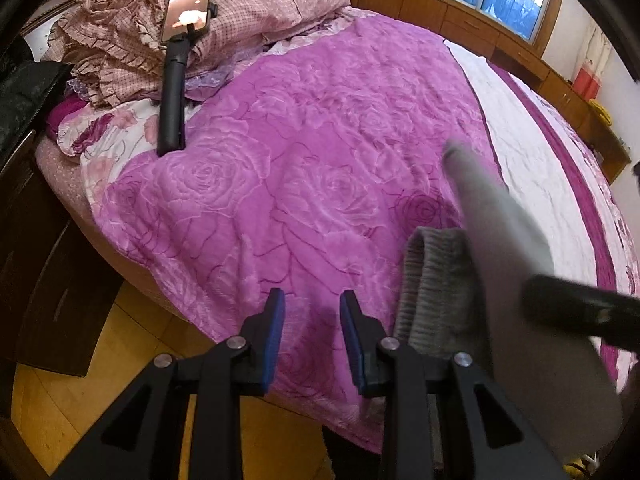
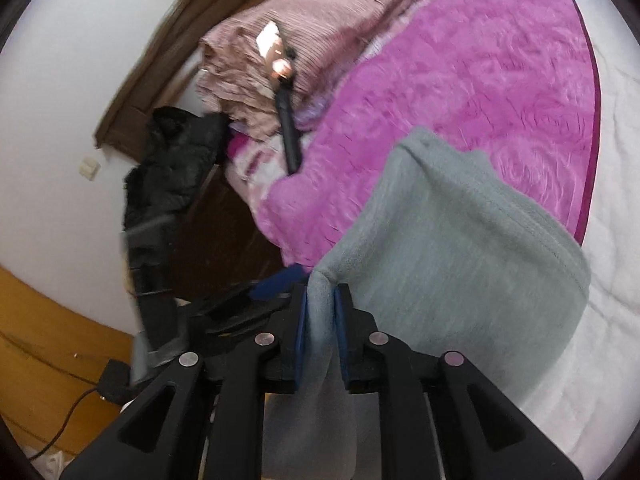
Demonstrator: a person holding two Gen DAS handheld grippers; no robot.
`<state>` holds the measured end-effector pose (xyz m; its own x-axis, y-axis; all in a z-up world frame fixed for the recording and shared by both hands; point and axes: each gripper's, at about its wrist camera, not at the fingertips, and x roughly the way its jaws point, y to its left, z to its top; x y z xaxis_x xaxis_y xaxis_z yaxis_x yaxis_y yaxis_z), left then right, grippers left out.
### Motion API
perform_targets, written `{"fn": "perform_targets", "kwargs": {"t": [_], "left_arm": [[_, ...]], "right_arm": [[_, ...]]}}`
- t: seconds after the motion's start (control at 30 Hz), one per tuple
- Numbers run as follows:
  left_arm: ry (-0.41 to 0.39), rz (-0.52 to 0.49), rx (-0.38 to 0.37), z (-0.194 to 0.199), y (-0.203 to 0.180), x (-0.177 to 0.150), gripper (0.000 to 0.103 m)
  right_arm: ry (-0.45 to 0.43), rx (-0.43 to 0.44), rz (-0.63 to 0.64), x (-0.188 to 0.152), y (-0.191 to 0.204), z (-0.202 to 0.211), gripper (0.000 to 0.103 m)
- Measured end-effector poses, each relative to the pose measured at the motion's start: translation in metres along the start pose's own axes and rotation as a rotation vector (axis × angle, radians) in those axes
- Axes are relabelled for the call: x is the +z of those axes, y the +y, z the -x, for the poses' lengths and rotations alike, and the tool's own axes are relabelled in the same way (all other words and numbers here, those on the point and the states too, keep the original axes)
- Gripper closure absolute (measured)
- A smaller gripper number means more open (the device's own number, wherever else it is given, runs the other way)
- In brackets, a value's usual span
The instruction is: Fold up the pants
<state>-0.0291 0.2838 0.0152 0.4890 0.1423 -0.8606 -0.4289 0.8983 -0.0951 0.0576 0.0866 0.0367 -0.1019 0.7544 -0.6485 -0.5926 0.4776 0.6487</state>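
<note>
The grey pants (image 1: 512, 264) hang in the air at the right of the left wrist view, above the purple rose bedspread (image 1: 304, 168), with their ribbed grey waistband (image 1: 436, 296) beside my left gripper. My left gripper (image 1: 312, 320) is open and empty, just left of the waistband, over the bed's near edge. My right gripper (image 2: 320, 312) is shut on a fold of the grey pants (image 2: 448, 248) and holds them lifted above the bedspread (image 2: 460, 92). The right gripper's black body (image 1: 580, 312) shows blurred at the right of the left wrist view.
A phone on a black selfie stick (image 1: 176, 80) leans against pink checked bedding (image 1: 248, 12) at the head of the bed. A black jacket (image 2: 176, 164) hangs by the dark wooden bedside. A white sheet (image 1: 532, 152) covers the bed's far side. Wooden floor (image 1: 80, 400) lies below.
</note>
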Motion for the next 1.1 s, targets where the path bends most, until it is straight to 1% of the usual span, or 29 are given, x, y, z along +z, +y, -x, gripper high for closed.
{"fn": "perform_targets", "kwargs": {"t": [0.13, 0.2, 0.23, 0.27, 0.3, 0.37, 0.43, 0.53, 0.6, 0.67, 0.77, 0.8, 0.87, 0.97, 1.0, 1.03, 1.07, 1.1], "left_arm": [[-0.015, -0.004, -0.004, 0.010, 0.003, 0.002, 0.074], [-0.023, -0.002, -0.025, 0.015, 0.001, 0.004, 0.074], [-0.029, -0.002, -0.044, 0.020, -0.002, 0.006, 0.074], [-0.035, -0.006, -0.068, 0.024, -0.005, 0.008, 0.074], [-0.039, -0.009, -0.080, 0.027, -0.007, 0.008, 0.074], [-0.050, -0.018, -0.115, 0.035, -0.016, 0.008, 0.074], [-0.055, -0.037, -0.159, 0.040, -0.026, 0.007, 0.074], [-0.038, -0.061, -0.193, 0.037, -0.042, 0.003, 0.073], [-0.019, -0.071, -0.196, 0.031, -0.049, 0.000, 0.073], [0.010, -0.076, -0.184, 0.021, -0.054, -0.003, 0.073], [0.000, -0.137, -0.091, 0.017, -0.063, -0.009, 0.073], [-0.004, -0.155, -0.077, 0.017, -0.066, -0.012, 0.073], [-0.002, -0.158, -0.081, 0.015, -0.067, -0.017, 0.073], [-0.001, -0.138, -0.090, 0.011, -0.061, -0.019, 0.073], [0.004, -0.129, -0.102, 0.010, -0.060, -0.019, 0.075], [0.002, -0.121, -0.126, 0.010, -0.058, -0.018, 0.081], [-0.002, -0.118, -0.149, 0.011, -0.056, -0.016, 0.093], [-0.009, -0.114, -0.173, 0.014, -0.054, -0.014, 0.093]], "right_arm": [[0.006, 0.025, -0.027, -0.006, -0.007, 0.005, 0.092], [-0.019, 0.027, -0.026, -0.008, -0.009, 0.017, 0.088], [-0.037, 0.023, -0.022, -0.010, -0.009, 0.025, 0.083], [-0.056, 0.016, -0.017, -0.011, -0.010, 0.032, 0.079], [-0.074, 0.004, -0.012, -0.013, -0.011, 0.040, 0.076], [-0.089, -0.037, -0.006, -0.018, -0.017, 0.053, 0.066], [-0.091, -0.078, -0.023, -0.025, -0.028, 0.064, 0.065], [-0.101, -0.117, -0.079, -0.038, -0.050, 0.079, 0.063], [-0.103, -0.151, -0.118, -0.048, -0.065, 0.084, 0.061], [-0.092, -0.166, -0.150, -0.054, -0.076, 0.083, 0.061], [-0.048, -0.176, -0.185, -0.066, -0.088, 0.075, 0.060], [-0.031, -0.174, -0.188, -0.069, -0.089, 0.071, 0.060], [-0.004, -0.165, -0.187, -0.073, -0.089, 0.061, 0.060], [0.000, -0.156, -0.174, -0.075, -0.086, 0.055, 0.059], [-0.003, -0.157, -0.167, -0.074, -0.085, 0.055, 0.059], [-0.006, -0.160, -0.161, -0.074, -0.084, 0.055, 0.059], [-0.007, -0.163, -0.158, -0.074, -0.084, 0.055, 0.059], [-0.007, -0.165, -0.156, -0.074, -0.083, 0.054, 0.058]]}}
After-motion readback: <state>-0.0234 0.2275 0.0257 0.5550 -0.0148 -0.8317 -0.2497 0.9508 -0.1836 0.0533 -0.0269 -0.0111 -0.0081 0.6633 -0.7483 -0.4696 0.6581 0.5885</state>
